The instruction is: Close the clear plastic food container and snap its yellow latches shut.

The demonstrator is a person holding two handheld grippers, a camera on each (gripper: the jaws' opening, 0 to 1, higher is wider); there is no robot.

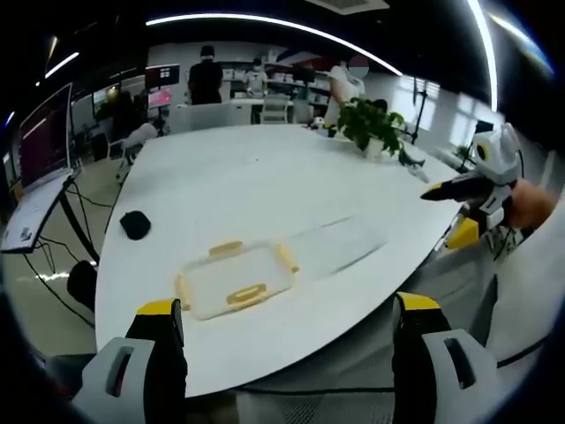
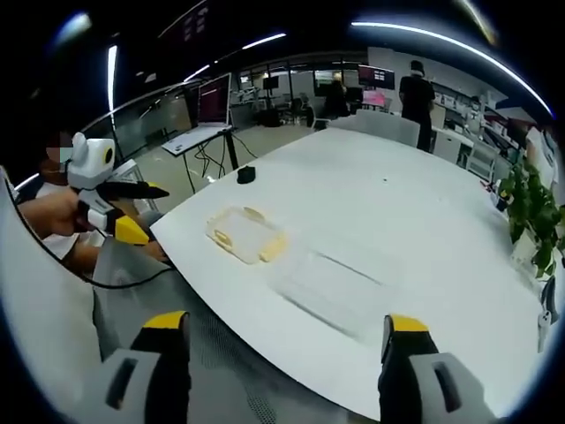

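Both claws gape, empty. Clear rect. container w/ yellow latches on glossy white tabletop; flat clear lid beside container.

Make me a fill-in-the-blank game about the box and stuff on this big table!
1. The latches on the clear container are colored ____.
2. The clear lid lies flat on the ____ table.
3. The left gripper has its fingers ____, holding nothing.
4. The green plant stands at the table's far edge in a white ____.

Missing words: yellow; white; open; pot
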